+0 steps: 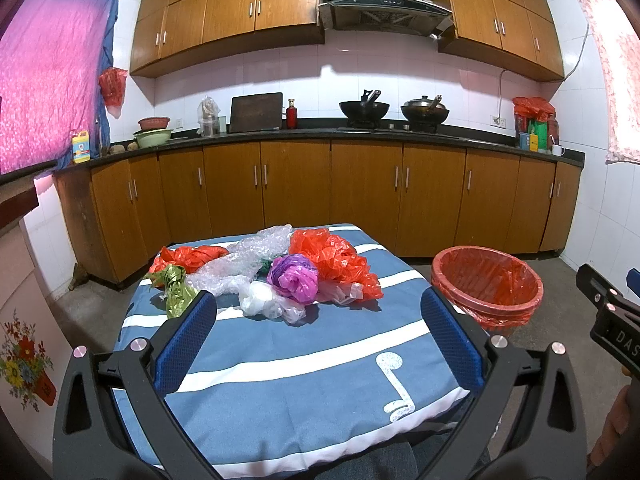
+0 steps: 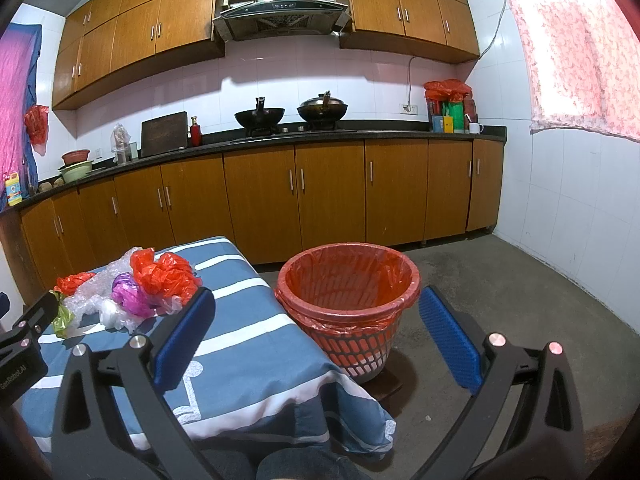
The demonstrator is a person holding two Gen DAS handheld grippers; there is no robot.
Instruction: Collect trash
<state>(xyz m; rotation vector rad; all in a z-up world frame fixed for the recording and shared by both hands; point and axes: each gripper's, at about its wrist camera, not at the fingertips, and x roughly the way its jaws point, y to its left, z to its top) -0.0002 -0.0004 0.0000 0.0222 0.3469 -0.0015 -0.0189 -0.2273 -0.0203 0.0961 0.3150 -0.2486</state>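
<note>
A pile of crumpled plastic bags lies on the blue striped tablecloth (image 1: 280, 360): a big red bag (image 1: 332, 260), a purple bag (image 1: 294, 278), a white bag (image 1: 260, 300), clear wrap (image 1: 236, 264), a green-gold wrapper (image 1: 174, 288) and a second red bag (image 1: 188, 258). The red-lined bin (image 1: 486, 286) stands on the floor to the table's right. My left gripper (image 1: 320, 312) is open and empty, held above the table short of the pile. My right gripper (image 2: 318, 312) is open and empty, facing the bin (image 2: 348, 280); the pile (image 2: 160, 276) lies to its left.
Brown kitchen cabinets (image 1: 320, 188) run along the far wall under a dark counter (image 1: 304, 134) with woks and bottles. Grey concrete floor (image 2: 500, 280) lies to the right of the bin. The white tiled wall (image 2: 580, 220) closes the right side.
</note>
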